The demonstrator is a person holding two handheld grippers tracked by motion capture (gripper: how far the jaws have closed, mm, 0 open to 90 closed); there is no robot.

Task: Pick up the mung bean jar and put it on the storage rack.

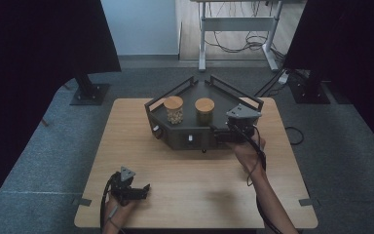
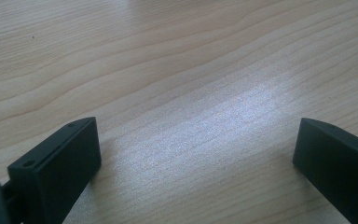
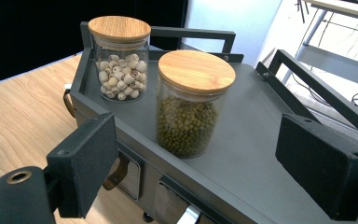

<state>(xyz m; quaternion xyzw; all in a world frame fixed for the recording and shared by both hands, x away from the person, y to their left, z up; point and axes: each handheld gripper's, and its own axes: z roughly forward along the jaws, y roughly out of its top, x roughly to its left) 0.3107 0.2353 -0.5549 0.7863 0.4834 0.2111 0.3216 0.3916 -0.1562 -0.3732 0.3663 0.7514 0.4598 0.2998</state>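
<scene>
We note a light wooden table (image 1: 185, 195) with rounded corners, its grain running crosswise, standing on grey carpet (image 1: 336, 156); in the left gripper view a pale sheen of reflected light lies across the bare wood. On the table, toward 12 o'clock from its centre, sits a dark grey angular tray stand (image 1: 195, 134) with raised black rails and small drawer fronts along its near face. Two glass jars with round wooden lids stand on its deck, near each other but apart: the jar of pale round seeds (image 1: 174, 110) at about 11 o'clock, and the jar of green beans (image 1: 204, 111) at 12 o'clock. In the right gripper view the jar of green beans (image 3: 190, 105) is the nearer one, upright, just beyond the jaws, with the jar of pale round seeds (image 3: 120, 58) behind it at 11 o'clock. The right gripper (image 1: 224, 135) is held at the stand's near right edge, at roughly 2 o'clock from the table's centre; its jaws stand wide apart and grasp nothing. The left gripper (image 1: 146, 187) rests low over bare wood at about 7 o'clock, well apart from the stand, jaws likewise spread and empty. Beyond the table: black curtains (image 1: 39, 44) at both sides on dark floor stands, a pale wall (image 1: 141, 24) at 12 o'clock, and a white-framed desk (image 1: 238, 22) with loose cables beneath.
</scene>
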